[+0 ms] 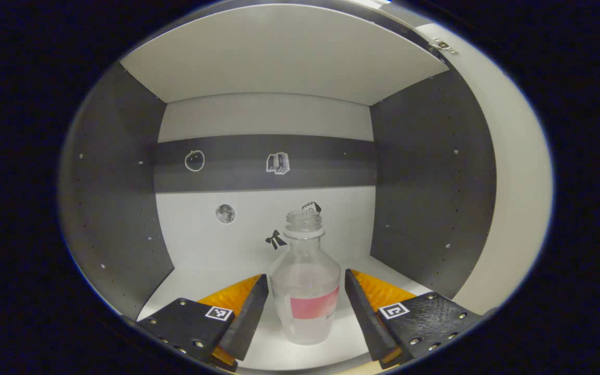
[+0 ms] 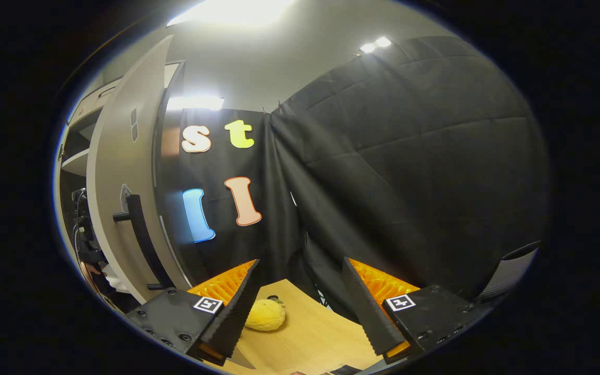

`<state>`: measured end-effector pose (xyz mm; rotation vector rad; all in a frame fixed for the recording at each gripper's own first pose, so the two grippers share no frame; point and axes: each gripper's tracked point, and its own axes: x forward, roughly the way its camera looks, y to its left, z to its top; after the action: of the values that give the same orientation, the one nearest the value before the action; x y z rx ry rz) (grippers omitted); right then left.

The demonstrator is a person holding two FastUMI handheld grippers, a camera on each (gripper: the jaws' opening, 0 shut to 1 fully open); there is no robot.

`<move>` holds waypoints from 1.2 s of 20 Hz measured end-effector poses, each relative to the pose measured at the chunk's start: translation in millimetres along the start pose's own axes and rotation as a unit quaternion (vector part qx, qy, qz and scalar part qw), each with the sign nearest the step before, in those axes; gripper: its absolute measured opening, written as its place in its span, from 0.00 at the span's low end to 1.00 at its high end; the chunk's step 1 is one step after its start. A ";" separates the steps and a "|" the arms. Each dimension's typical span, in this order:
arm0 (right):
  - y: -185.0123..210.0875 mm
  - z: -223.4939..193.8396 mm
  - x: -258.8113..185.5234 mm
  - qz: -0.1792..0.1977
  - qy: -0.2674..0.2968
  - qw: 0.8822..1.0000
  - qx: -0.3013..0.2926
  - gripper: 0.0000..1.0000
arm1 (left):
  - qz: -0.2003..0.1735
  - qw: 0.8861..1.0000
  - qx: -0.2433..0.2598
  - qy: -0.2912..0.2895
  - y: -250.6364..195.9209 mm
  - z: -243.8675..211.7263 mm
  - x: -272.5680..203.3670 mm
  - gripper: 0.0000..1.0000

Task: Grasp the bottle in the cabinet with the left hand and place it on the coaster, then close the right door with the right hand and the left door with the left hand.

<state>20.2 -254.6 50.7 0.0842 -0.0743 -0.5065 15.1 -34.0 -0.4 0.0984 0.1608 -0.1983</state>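
**Left claw straddling bottle inside cabinet; right claw idle outside by the open door**

Left gripper view: my left gripper (image 1: 306, 307) is inside the cabinet (image 1: 279, 57), fingers spread wide. The bottle (image 1: 306, 286) stands upright on the white cabinet floor, directly between my two fingers. I see a gap on each side of the glass, so neither finger presses on it. The bottle is clear, uncapped, with a threaded neck and a pink label (image 1: 314, 306) across its lower body. Behind it, the back panel carries a dark horizontal band with small stickers: an apple outline (image 1: 194, 160), a book (image 1: 278, 163), a moon (image 1: 225, 213) and a bow (image 1: 275, 239). Another small sticker is partly hidden behind the bottle's mouth. The side walls are dark and drilled with rows of peg holes. A hinge (image 1: 443, 46) shows at the upper right corner.

Right gripper view: my right gripper (image 2: 300, 307) is held out in the booth, fingers apart, gripping nothing. It points toward the black cloth wall. At the left stands the right door (image 2: 123, 172), swung open, with its dark bar handle (image 2: 141, 239) facing me. Below my fingers lies a wooden table (image 2: 315, 333), and on it a yellow lemon (image 2: 264, 315) rests just beside my left-hand finger.
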 end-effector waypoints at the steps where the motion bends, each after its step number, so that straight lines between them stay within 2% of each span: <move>1: 0.9 -0.8 -0.4 -0.001 0.003 1.000 0.007 0.98 | -0.001 1.000 0.004 0.003 0.0 -1.9 0.5 0.86; 2: 0.4 -2.2 0.3 -0.003 0.004 1.000 0.015 0.98 | 0.000 1.000 0.008 0.007 0.8 -2.9 1.9 0.86; 4: -2.1 -1.2 2.1 -0.001 0.002 1.000 0.020 0.98 | -0.004 1.000 0.013 0.009 -2.6 -6.1 7.2 0.70; 6: -1.8 -2.4 2.7 0.001 0.001 1.000 0.013 0.98 | -0.001 1.000 0.020 0.005 -4.6 -3.2 6.5 0.70; 7: -1.1 -3.1 3.1 0.003 0.002 1.000 0.010 0.98 | -0.008 1.000 0.017 0.000 -8.1 -0.7 5.8 0.77; 8: -0.7 -3.9 3.2 0.005 0.003 1.000 0.009 0.98 | -0.013 1.000 0.014 -0.005 -12.1 3.8 3.6 0.70; 14: 6.6 -10.1 6.4 0.019 0.013 1.000 0.011 0.98 | -0.036 0.999 0.016 -0.035 -19.0 31.6 -36.4 0.70; 15: 8.8 -9.7 6.4 0.022 0.014 1.000 0.011 0.92 | -0.041 0.998 0.013 -0.041 -19.2 37.6 -46.8 0.69; 16: 10.5 -10.2 6.5 0.025 0.014 1.000 0.011 0.92 | -0.044 0.998 0.012 -0.046 -19.7 43.0 -56.3 0.69; 17: 12.4 -10.0 6.5 0.029 0.014 0.999 0.010 0.92 | -0.047 0.998 0.010 -0.051 -18.8 47.0 -66.0 0.69; 18: 14.5 -9.4 5.9 0.032 0.014 0.999 0.009 0.98 | -0.052 0.997 0.010 -0.054 -19.4 52.4 -76.9 0.69; 19: 15.7 -9.0 5.3 0.035 0.013 0.999 0.007 0.98 | -0.057 0.997 0.009 -0.058 -18.8 56.4 -87.6 0.69; 20: 17.7 -7.8 5.3 0.038 0.012 0.999 0.005 0.92 | -0.061 0.996 0.007 -0.062 -19.5 59.6 -97.7 0.69; 22: 19.4 -5.3 4.7 0.042 0.009 0.999 0.002 0.92 | -0.067 0.996 0.004 -0.065 -16.9 61.3 -113.9 0.69; 23: 20.8 -3.8 5.1 0.044 0.009 0.999 0.001 0.98 | -0.066 0.996 0.002 -0.067 -13.6 60.4 -122.4 0.69; 24: 22.1 -3.7 5.4 0.046 0.009 0.999 0.002 0.98 | -0.064 0.996 0.001 -0.067 -10.9 61.0 -131.2 0.70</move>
<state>35.9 -237.8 49.5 0.0892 -0.0609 -0.4141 -105.0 -26.9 80.7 0.0762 0.0324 -0.3322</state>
